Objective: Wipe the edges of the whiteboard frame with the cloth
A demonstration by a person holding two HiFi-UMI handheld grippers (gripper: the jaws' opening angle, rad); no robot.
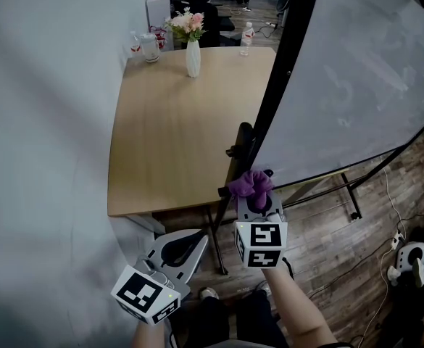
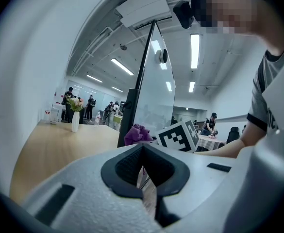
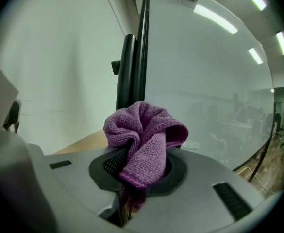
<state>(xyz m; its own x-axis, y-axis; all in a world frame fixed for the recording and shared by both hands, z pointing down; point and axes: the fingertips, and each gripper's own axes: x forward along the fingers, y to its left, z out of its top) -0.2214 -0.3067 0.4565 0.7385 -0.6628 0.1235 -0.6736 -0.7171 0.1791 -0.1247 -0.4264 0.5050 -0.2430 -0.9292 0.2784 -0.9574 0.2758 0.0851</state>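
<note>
The whiteboard [image 1: 356, 71] stands at the right, and its black frame edge [image 1: 277, 71] slants down toward me. My right gripper [image 1: 259, 196] is shut on a bunched purple cloth [image 1: 250, 183], which sits against the lower part of that edge, just below a black clamp [image 1: 242, 142]. In the right gripper view the cloth [image 3: 144, 135] bulges out of the jaws, with the frame edge [image 3: 142, 42] rising right behind it. My left gripper [image 1: 196, 242] hangs lower left, shut and holding nothing. From the left gripper [image 2: 144, 171] the cloth [image 2: 138, 134] shows beside the frame edge [image 2: 138, 89].
A wooden table [image 1: 183, 122] lies left of the board, close to a white wall [image 1: 45, 122]. A vase of flowers [image 1: 193, 49], a jar [image 1: 149, 47] and a bottle [image 1: 246, 38] stand at its far end. The board's stand legs [image 1: 351, 194] and cables [image 1: 407, 256] are on the floor.
</note>
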